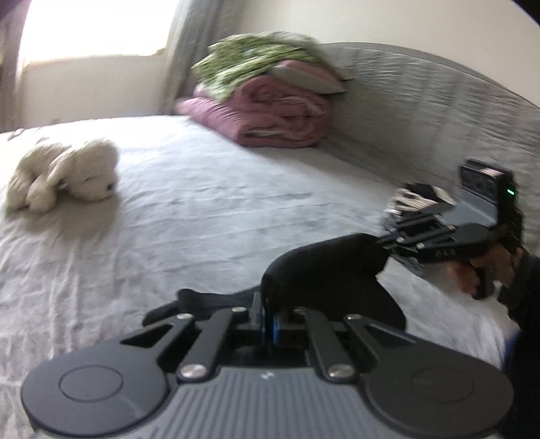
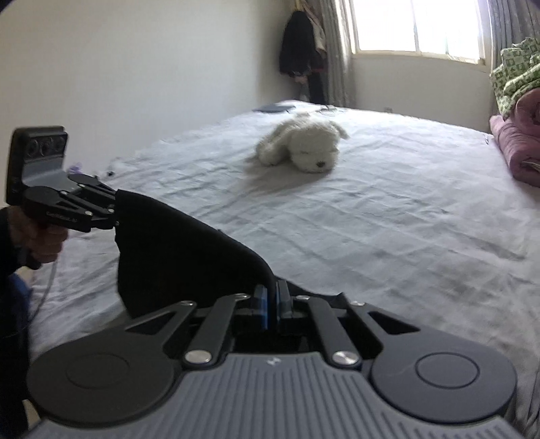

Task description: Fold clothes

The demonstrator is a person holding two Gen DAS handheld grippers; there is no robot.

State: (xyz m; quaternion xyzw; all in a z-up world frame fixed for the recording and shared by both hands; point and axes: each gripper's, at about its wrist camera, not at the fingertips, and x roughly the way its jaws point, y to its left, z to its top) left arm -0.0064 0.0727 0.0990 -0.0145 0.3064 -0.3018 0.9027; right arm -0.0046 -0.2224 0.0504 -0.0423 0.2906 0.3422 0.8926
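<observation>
A black garment hangs stretched between the two grippers above the near part of the bed, well on the near side of the white plush dog that lies on the sheet. The left gripper has its jaws clenched on one edge of the cloth, which rises in a dark fold from between the blue pads. The right gripper likewise grasps the garment's other edge, its jaws pressed together on the fabric; in the left wrist view it is seen from the side, with the person's hand around its grip.

No box, basket or other container shows in either view. Beyond the plush dog, against the grey headboard, a pink quilt lies folded with a green patterned blanket piled on top. Nearer the headboard and beside the right gripper, a small stack of folded clothes rests on the bed. Past the dog, towards the window, dark clothes hang in the corner of the room.

A small pale mark sits on the ribbed grey body of each gripper, and there is lettering on the side of the left gripper in the right wrist view, but both are too small and blurred to read.
</observation>
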